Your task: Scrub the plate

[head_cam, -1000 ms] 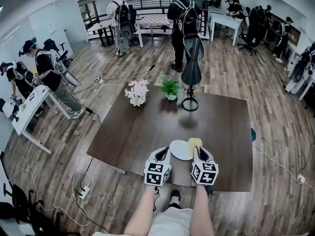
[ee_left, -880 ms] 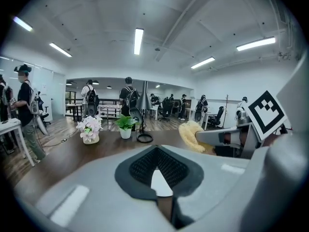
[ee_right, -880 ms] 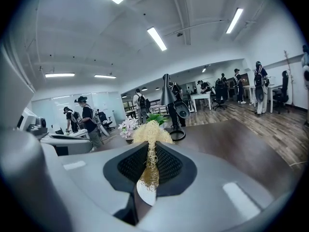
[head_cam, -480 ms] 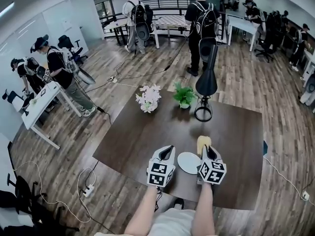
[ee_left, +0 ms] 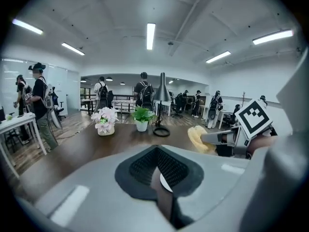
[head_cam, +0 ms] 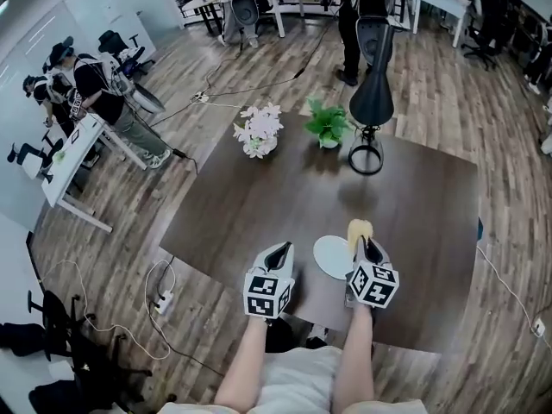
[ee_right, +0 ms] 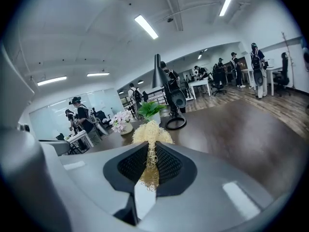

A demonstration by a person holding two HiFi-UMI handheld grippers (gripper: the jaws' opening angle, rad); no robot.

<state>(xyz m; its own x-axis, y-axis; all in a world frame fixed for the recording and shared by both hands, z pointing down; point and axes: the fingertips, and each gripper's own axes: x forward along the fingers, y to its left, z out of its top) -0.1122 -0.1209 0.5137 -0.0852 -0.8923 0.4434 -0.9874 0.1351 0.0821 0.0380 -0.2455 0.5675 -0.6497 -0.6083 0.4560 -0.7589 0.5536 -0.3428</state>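
Right gripper is clamped on a yellow fibrous scrubbing pad. In the right gripper view the pad is pinched between the jaws and fans out beyond the tips. Its long axis runs straight ahead along the jaws.

Left gripper has its jaws narrow, only a slim gap, with nothing gripped. The left gripper view shows a sliver of the plate through that gap.

The round white flat plate lies flat on the dark brown wooden table, near the edge closest to the person. It sits between the two grippers, just left of the right gripper's tips and off to the right of the left gripper's tips. The left gripper looks clear of the rim. The plate is round, so it has no long axis to line up with.

The pad sits at the plate's far-right rim, from the head view. Cannot tell whether it touches the plate or hovers.

The right gripper is the nearer one and carries the tool. Judgement: scrubbing is at or near its start. The next stroke would take the pad left and back toward the person, across the plate face. The left gripper is placed to steady the plate from its left side. Risk: an unheld plate may slide on the smooth tabletop.
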